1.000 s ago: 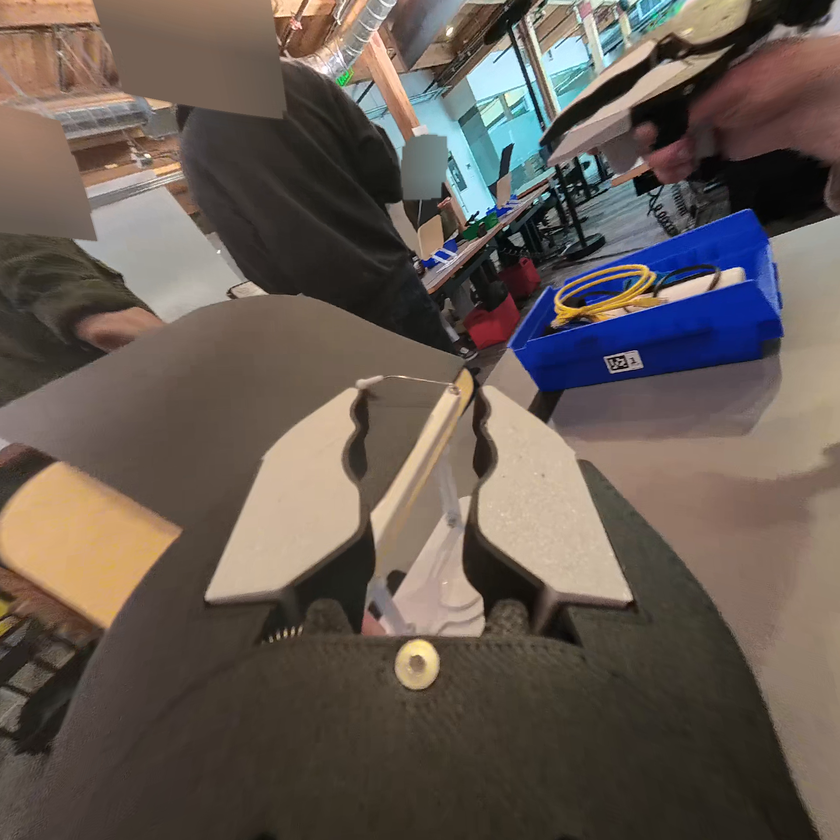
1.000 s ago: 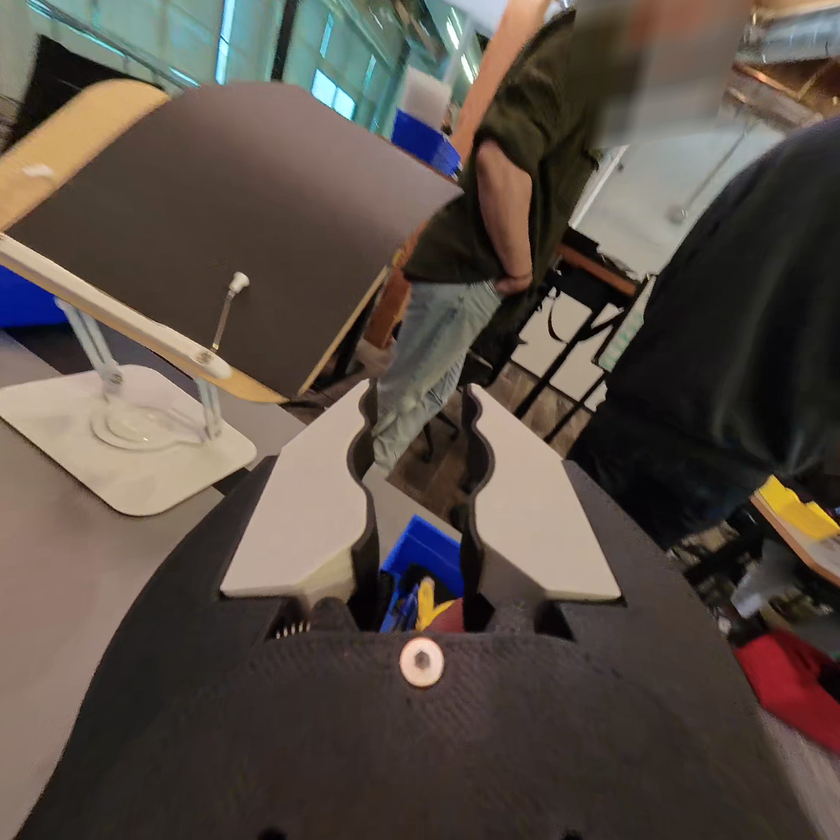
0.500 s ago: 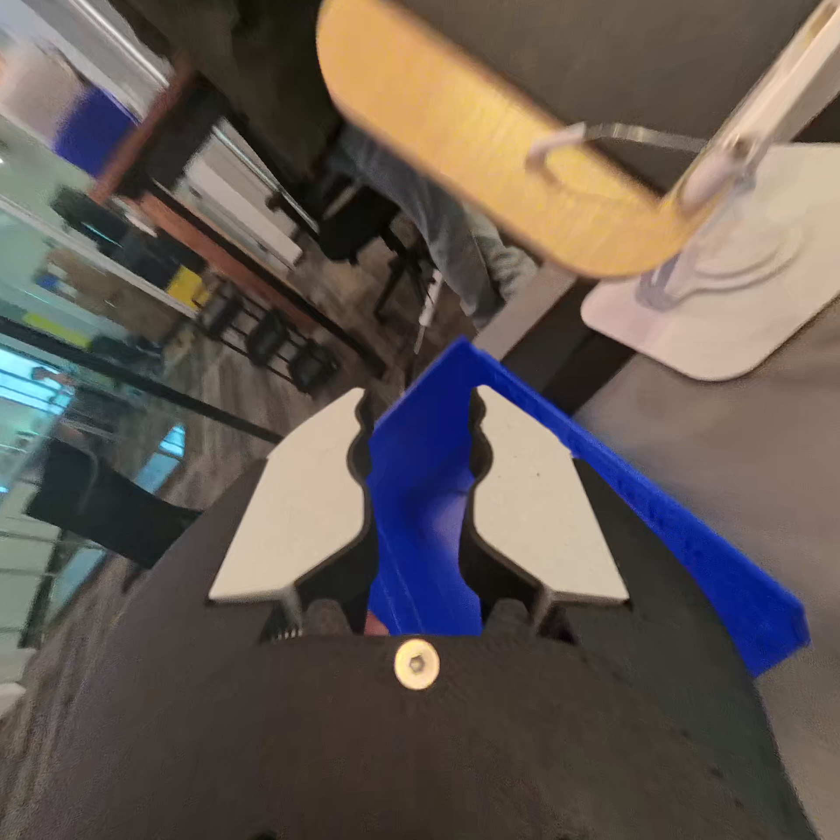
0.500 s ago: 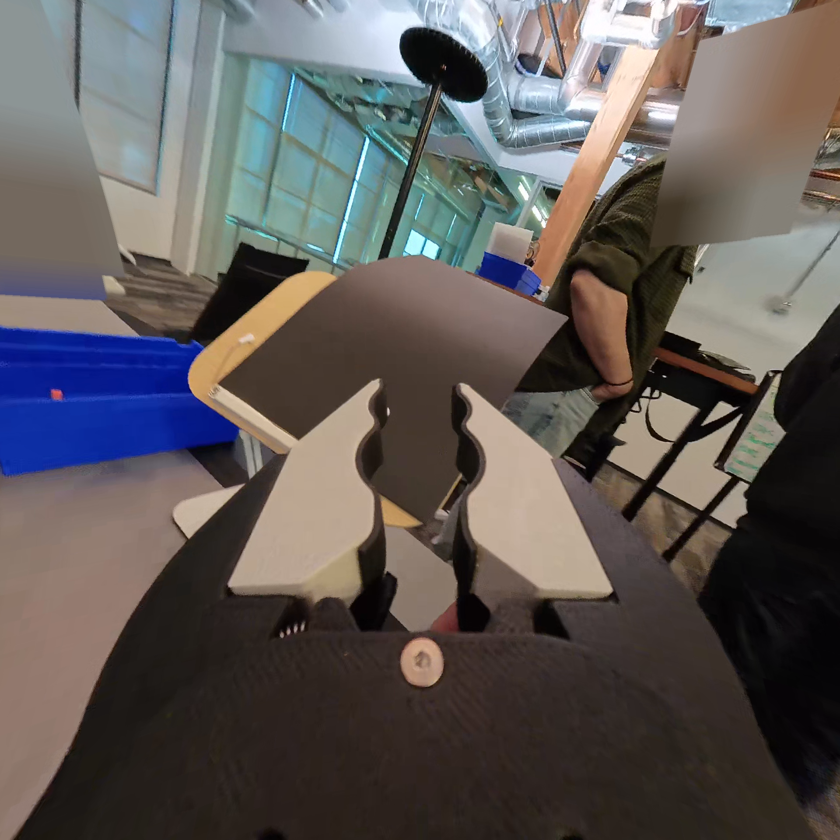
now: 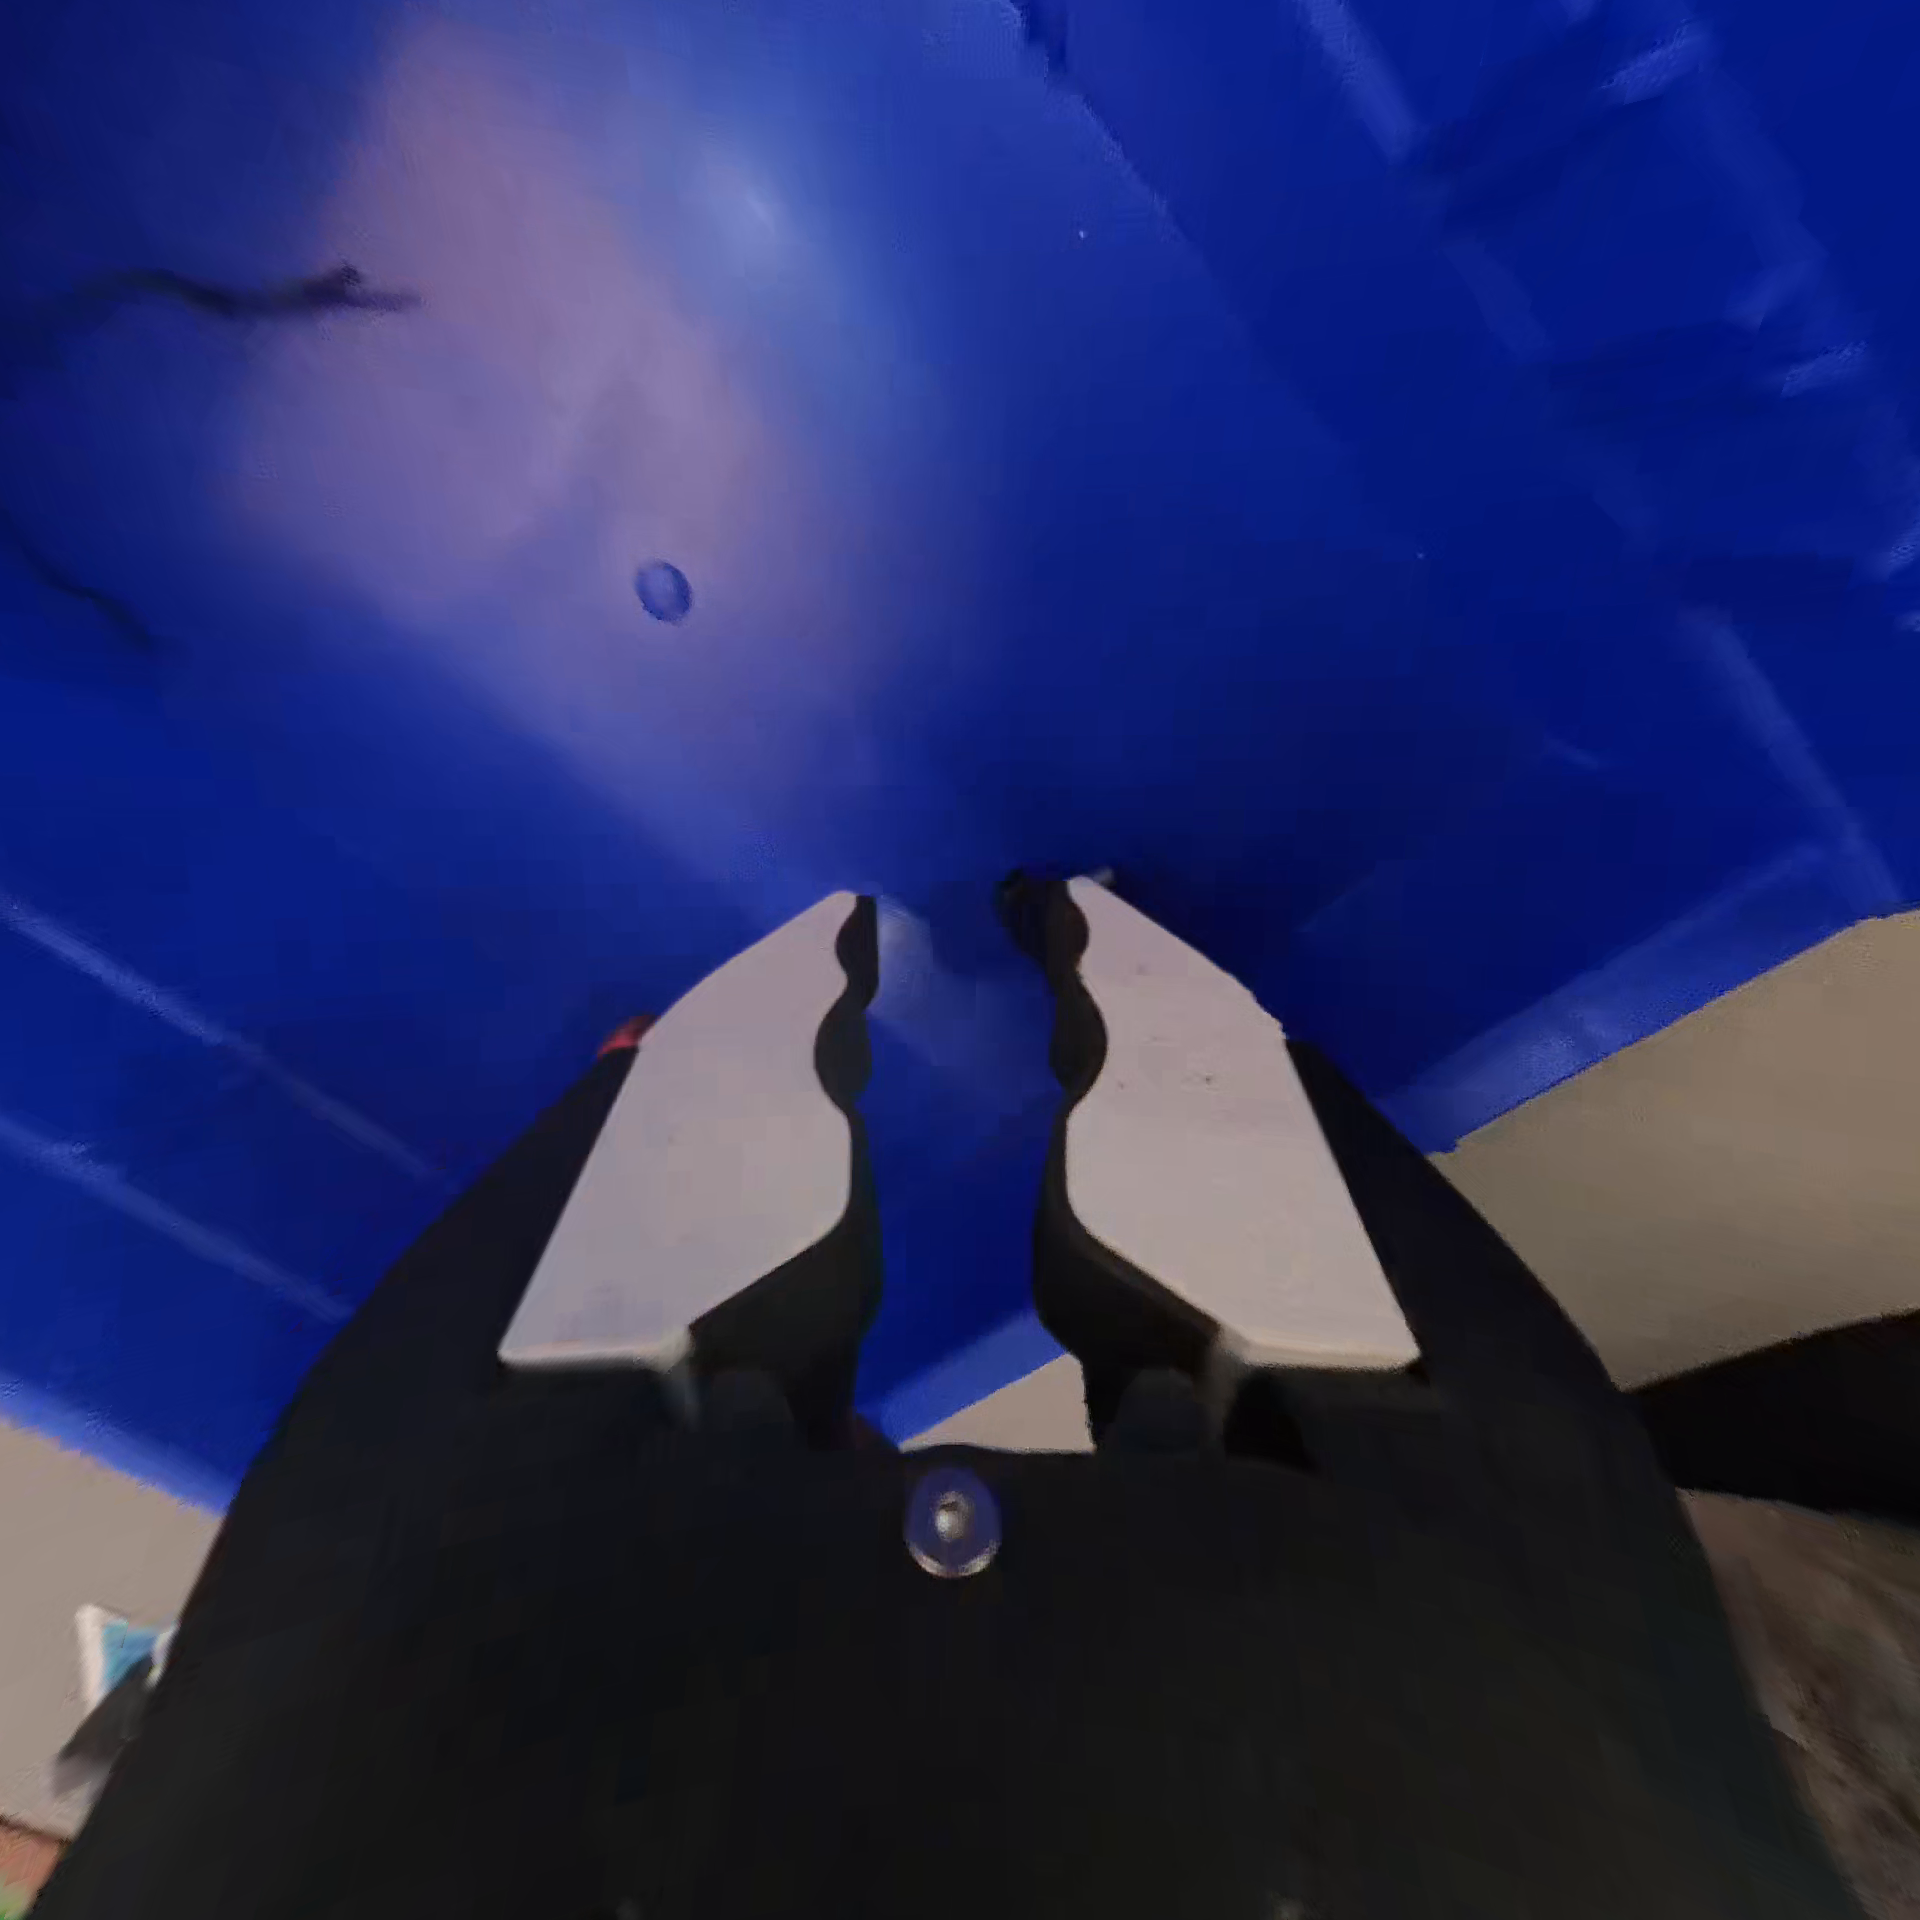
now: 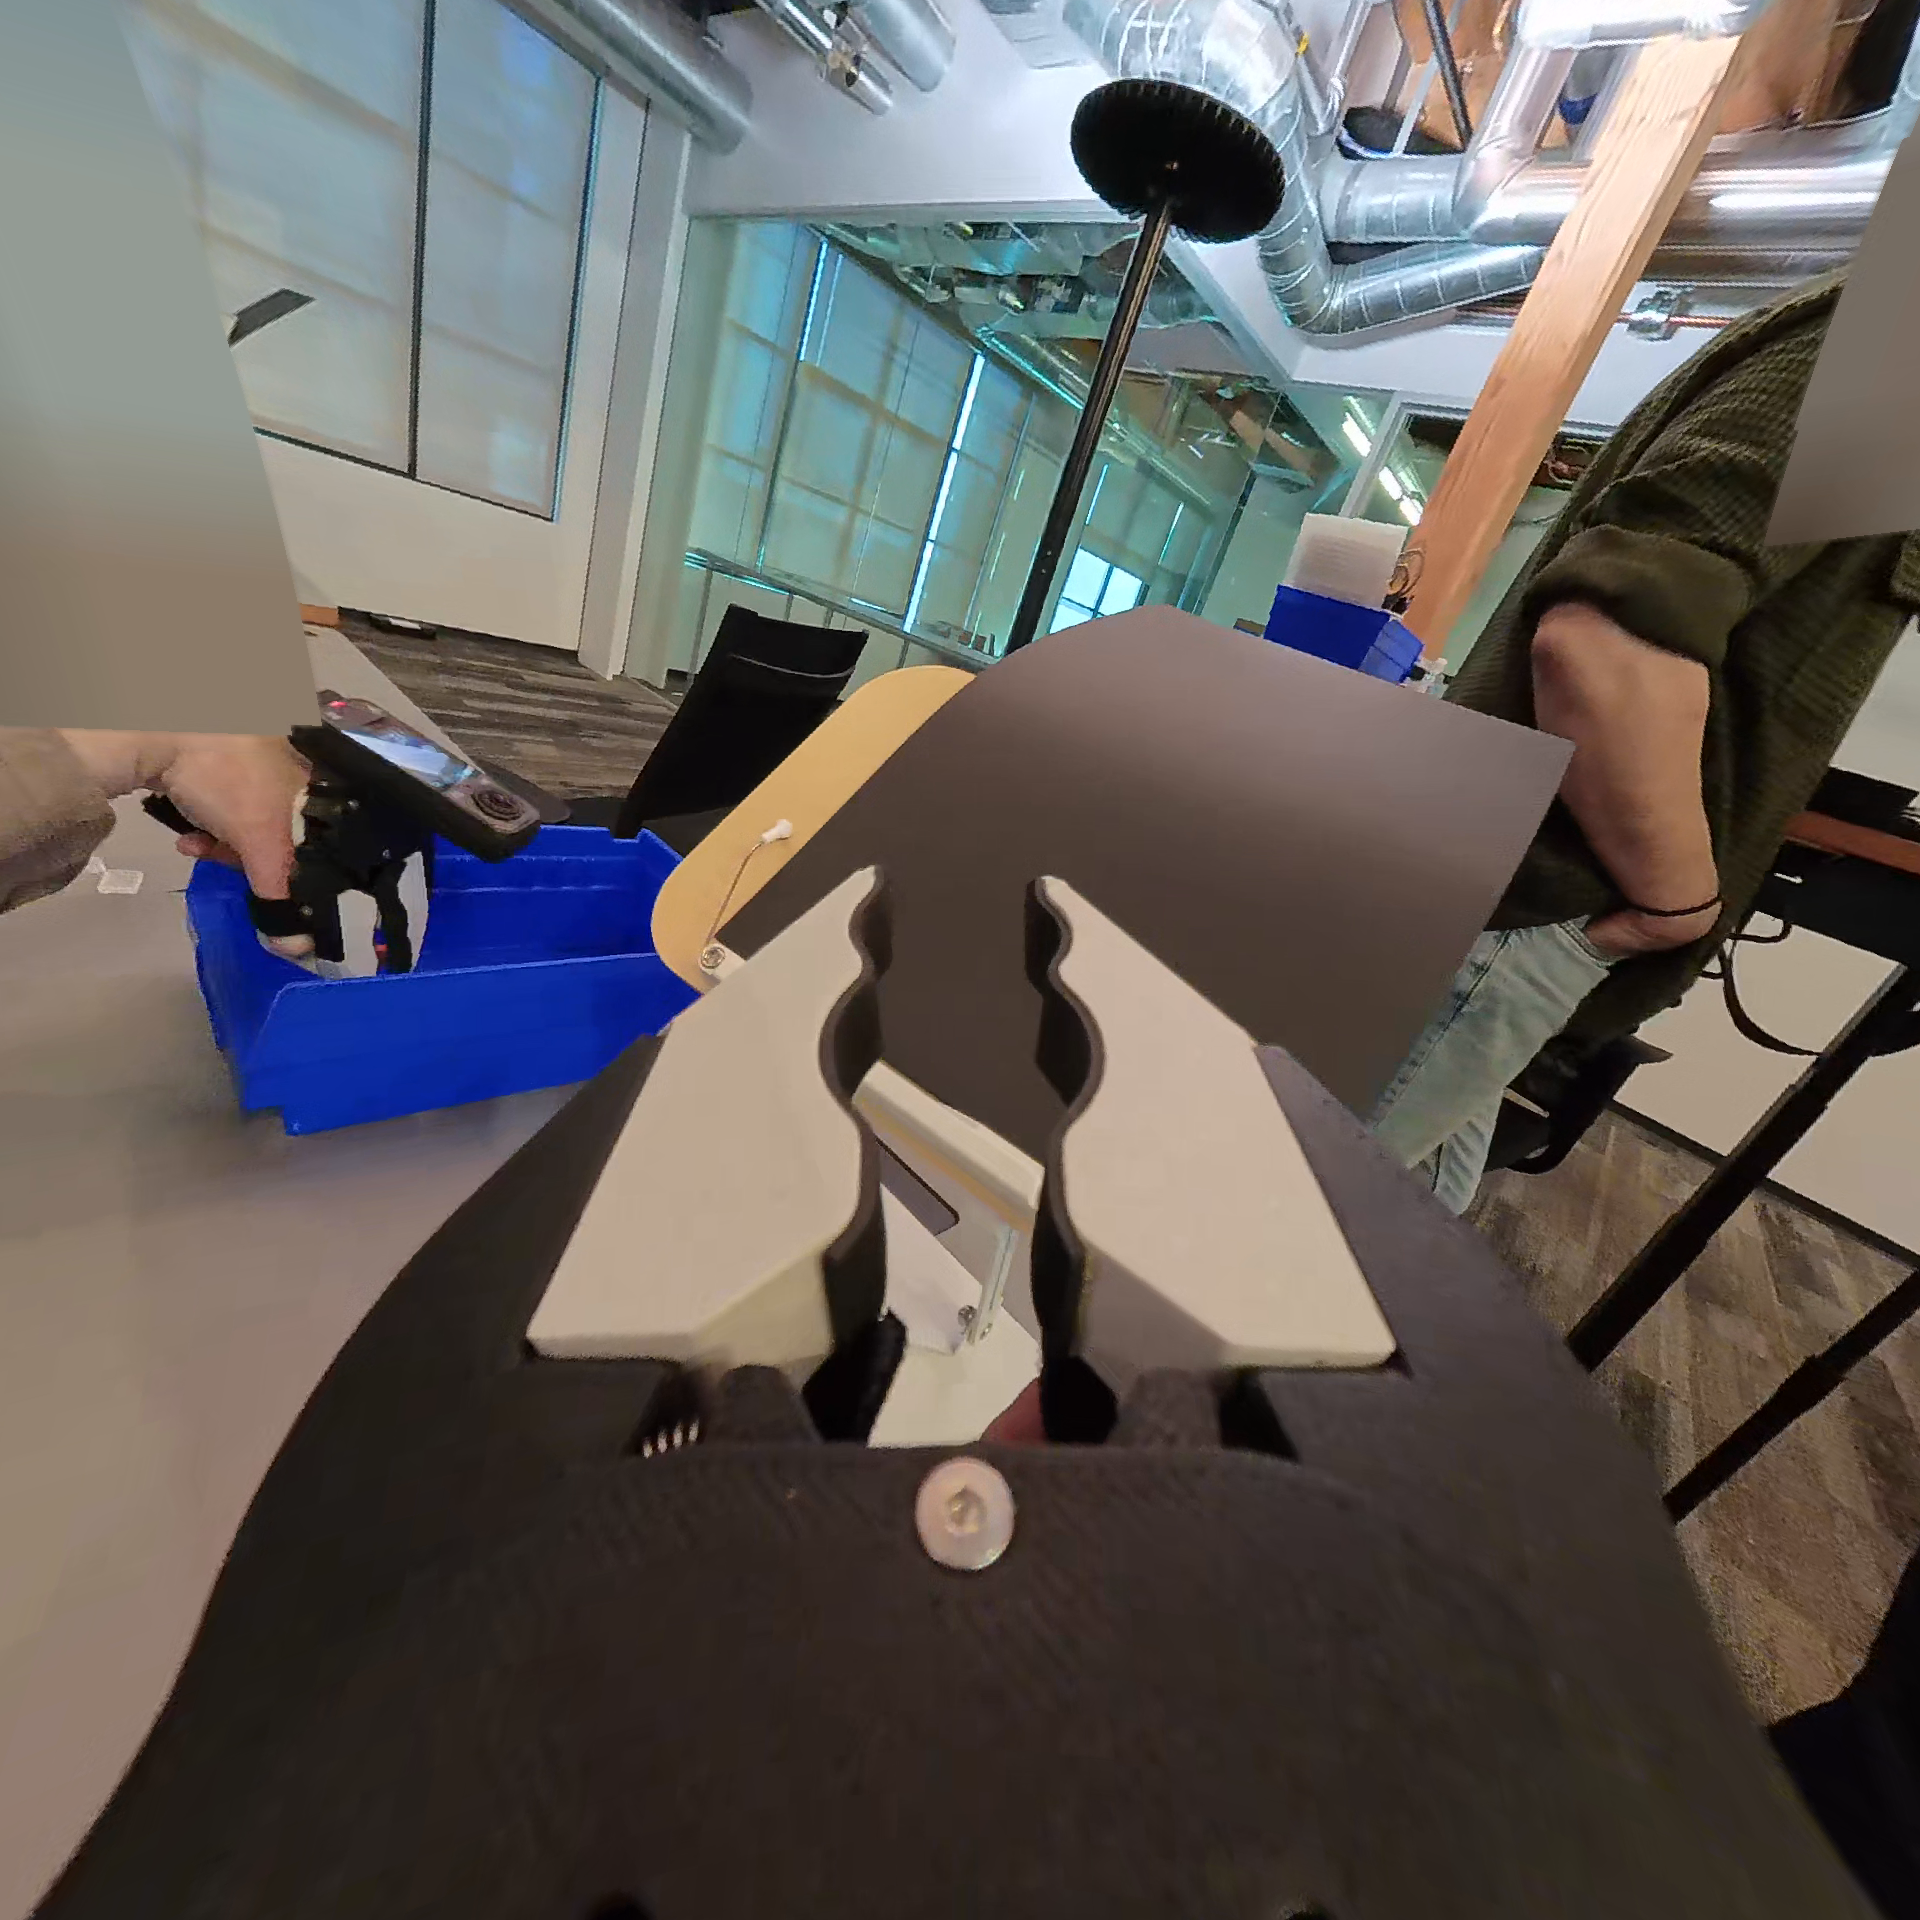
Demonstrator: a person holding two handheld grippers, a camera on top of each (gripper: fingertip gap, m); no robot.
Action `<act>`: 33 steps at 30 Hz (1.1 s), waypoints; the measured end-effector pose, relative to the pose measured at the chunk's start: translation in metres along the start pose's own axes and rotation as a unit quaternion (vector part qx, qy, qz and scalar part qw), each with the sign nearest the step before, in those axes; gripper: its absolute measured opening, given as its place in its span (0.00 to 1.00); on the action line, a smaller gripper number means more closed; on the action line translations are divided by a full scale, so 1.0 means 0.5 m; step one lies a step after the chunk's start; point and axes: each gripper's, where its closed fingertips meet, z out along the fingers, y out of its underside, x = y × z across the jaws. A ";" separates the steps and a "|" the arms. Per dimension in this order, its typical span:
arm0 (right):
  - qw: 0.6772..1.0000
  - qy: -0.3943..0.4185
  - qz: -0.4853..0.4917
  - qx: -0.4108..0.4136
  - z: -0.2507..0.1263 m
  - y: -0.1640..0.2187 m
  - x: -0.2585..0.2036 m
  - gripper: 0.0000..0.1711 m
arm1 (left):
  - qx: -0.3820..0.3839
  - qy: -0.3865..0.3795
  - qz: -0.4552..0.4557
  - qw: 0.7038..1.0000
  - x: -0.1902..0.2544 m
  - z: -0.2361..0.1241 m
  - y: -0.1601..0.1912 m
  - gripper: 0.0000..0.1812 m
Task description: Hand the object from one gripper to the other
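Observation:
My left gripper (image 5: 951, 894) is open and points down into a blue bin (image 5: 935, 416), its tips close to the bin floor with nothing between them. A small red bit (image 5: 623, 1034) peeks out beside the outer edge of its left finger; I cannot tell what it is. In the right wrist view the left gripper (image 6: 348, 925) shows, held by a hand, reaching into the blue bin (image 6: 468, 1029) at the far left of the grey table. My right gripper (image 6: 958, 883) is open and empty, held above the table away from the bin.
A tilted dark panel with a wooden edge (image 6: 1195, 831) on a white base (image 6: 935, 1143) stands right in front of the right gripper. A person in a green sweater (image 6: 1683, 675) stands past the table's right edge. A black pole (image 6: 1101, 416) rises behind. Across from one pair of fingers to the other is roughly 50 cm.
My left gripper has swung away from the panel stand and down into the blue bin, staying open. My right gripper has turned toward the panel and bin, still open.

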 end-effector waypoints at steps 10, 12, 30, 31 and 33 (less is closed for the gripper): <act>1.000 0.005 0.019 0.009 -0.017 -0.011 0.022 0.13 | 0.000 0.019 -0.013 1.000 0.013 -0.012 0.020 0.18; 1.000 0.005 0.016 0.006 -0.016 -0.009 0.021 0.13 | -0.008 0.030 -0.010 0.999 0.020 0.002 0.019 0.17; 1.000 0.005 -0.004 0.005 -0.019 -0.012 0.014 0.13 | 0.089 0.009 0.044 0.995 0.000 -0.009 -0.030 0.08; 1.000 0.004 -0.005 0.005 -0.019 -0.012 0.013 0.13 | 0.101 0.001 0.047 0.994 -0.005 -0.016 -0.035 0.08; 1.000 0.002 -0.005 0.006 -0.018 -0.013 0.010 0.13 | 0.129 -0.012 0.051 0.990 -0.013 -0.033 -0.045 0.08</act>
